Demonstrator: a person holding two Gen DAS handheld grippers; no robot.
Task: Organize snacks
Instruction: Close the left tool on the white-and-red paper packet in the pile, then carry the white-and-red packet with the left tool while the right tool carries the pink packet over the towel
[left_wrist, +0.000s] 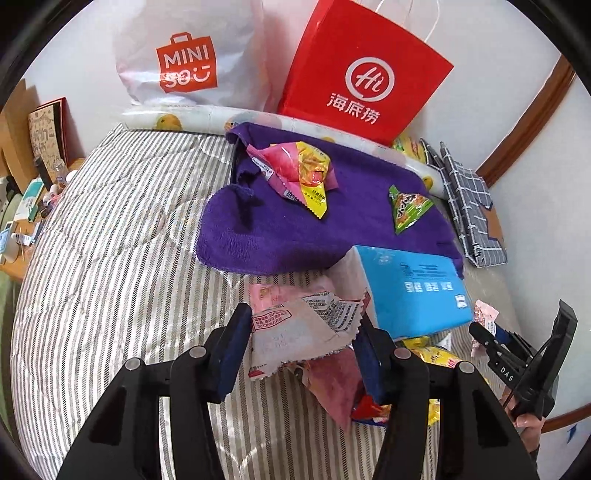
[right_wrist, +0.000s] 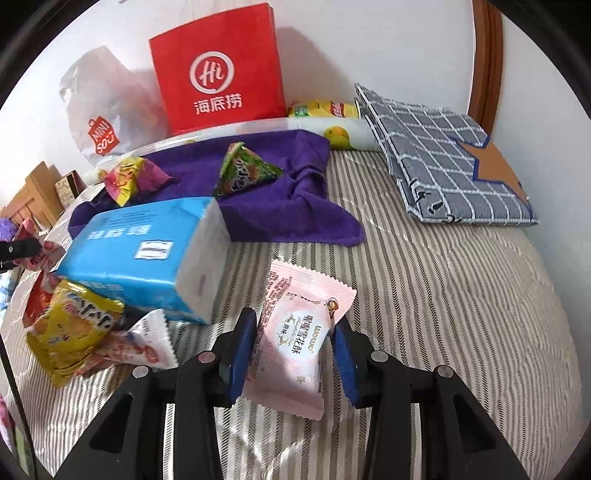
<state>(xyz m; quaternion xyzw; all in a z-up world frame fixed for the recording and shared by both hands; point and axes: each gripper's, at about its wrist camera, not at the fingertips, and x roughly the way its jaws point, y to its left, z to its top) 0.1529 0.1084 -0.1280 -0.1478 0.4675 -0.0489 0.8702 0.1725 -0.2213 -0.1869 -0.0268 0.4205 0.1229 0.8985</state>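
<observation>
Left tongs gripping white-pink snack wrapper, right tongs gripping pink nougat packet, blue tissue pack near left, striped bed open at right.

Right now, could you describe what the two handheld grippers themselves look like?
Both the left gripper and right gripper have matte black angular linkage frames with round silver pivot pins and dark blue finger pads. Seen from the left wrist view, the right gripper's black body carries white "DAS" lettering.

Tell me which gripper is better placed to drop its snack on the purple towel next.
Left, probably. The left gripper holds a white-pink packet just short of the purple towel; the right gripper's path crosses the blue tissue pack.
</observation>
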